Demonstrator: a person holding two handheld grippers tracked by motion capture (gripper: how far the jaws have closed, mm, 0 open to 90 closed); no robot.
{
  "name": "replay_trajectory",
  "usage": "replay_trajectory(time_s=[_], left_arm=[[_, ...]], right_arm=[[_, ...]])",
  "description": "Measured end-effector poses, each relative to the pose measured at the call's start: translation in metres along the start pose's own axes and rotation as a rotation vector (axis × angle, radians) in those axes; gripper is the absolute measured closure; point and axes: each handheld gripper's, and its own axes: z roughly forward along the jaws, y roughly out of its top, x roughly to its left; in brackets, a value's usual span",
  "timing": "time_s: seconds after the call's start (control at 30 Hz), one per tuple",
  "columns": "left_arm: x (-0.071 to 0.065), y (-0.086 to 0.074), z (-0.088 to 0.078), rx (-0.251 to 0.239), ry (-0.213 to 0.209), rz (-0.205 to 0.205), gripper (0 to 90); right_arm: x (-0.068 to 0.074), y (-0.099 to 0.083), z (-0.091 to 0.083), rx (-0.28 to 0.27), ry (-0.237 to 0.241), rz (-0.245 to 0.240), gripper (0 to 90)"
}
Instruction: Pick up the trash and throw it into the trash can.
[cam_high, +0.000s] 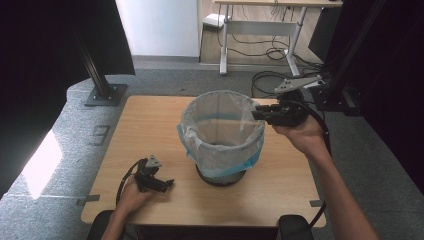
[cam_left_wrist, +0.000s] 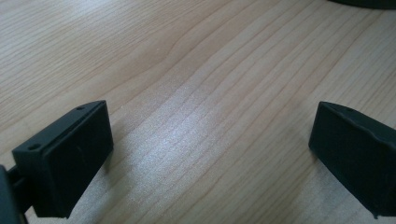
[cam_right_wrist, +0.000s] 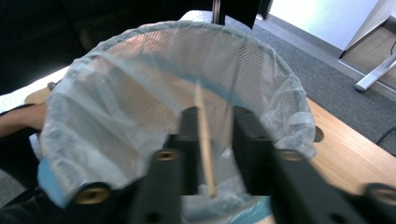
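Right tongs (cam_high: 256, 114), right of centre in the high view, held level at the rim of a mesh waste bin (cam_high: 222, 135) lined with a translucent bag (cam_high: 197, 142). In the right gripper view a thin wooden stick (cam_right_wrist: 204, 140) stands between the jaws, its tip pointing into the bin's mouth. The jaws are parted a little, with a gap visible on either side of the stick; whether a pad touches it cannot be told through the blur. Left tongs (cam_high: 167, 184), lower left of the high view, rest on the table (cam_high: 150, 125) just beside the bin's dark base; the left gripper view shows their jaws spread wide over bare wood grain, nothing between them. Judged progress: the stick has been carried to the bin and appears to be at the point of release, so disposal is nearly complete. What remains is for it to drop clear into the bag. No other loose items are visible on the table.
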Motion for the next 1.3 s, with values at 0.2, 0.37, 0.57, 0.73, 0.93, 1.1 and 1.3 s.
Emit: replay_trajectory(time_s=[0.2, 0.37, 0.57, 0.73, 0.93, 1.1, 1.3], left_arm=[[0.000, 0.000, 0.000, 0.000, 0.000, 0.000, 0.0], [0.000, 0.000, 0.000, 0.000, 0.000, 0.000, 0.0], [0.000, 0.000, 0.000, 0.000, 0.000, 0.000, 0.0], [0.000, 0.000, 0.000, 0.000, 0.000, 0.000, 0.0], [0.000, 0.000, 0.000, 0.000, 0.000, -0.001, 0.0], [0.000, 0.000, 0.000, 0.003, 0.000, 0.002, 0.0], [0.000, 0.000, 0.000, -0.001, 0.000, -0.003, 0.0]], right_arm=[[-0.006, -0.003, 0.004, -0.036, -0.047, -0.007, 36.5], [-0.015, -0.014, 0.002, -0.083, -0.101, 0.001, 14.6], [-0.026, -0.027, -0.003, -0.104, -0.145, 0.045, 8.4], [-0.036, -0.043, -0.006, -0.098, -0.187, 0.059, 0.0], [-0.042, -0.061, -0.005, -0.080, -0.213, 0.066, 0.0], [-0.047, -0.078, -0.002, -0.070, -0.233, 0.081, 0.0], [-0.055, -0.104, 0.007, -0.047, -0.248, 0.116, 0.1]])
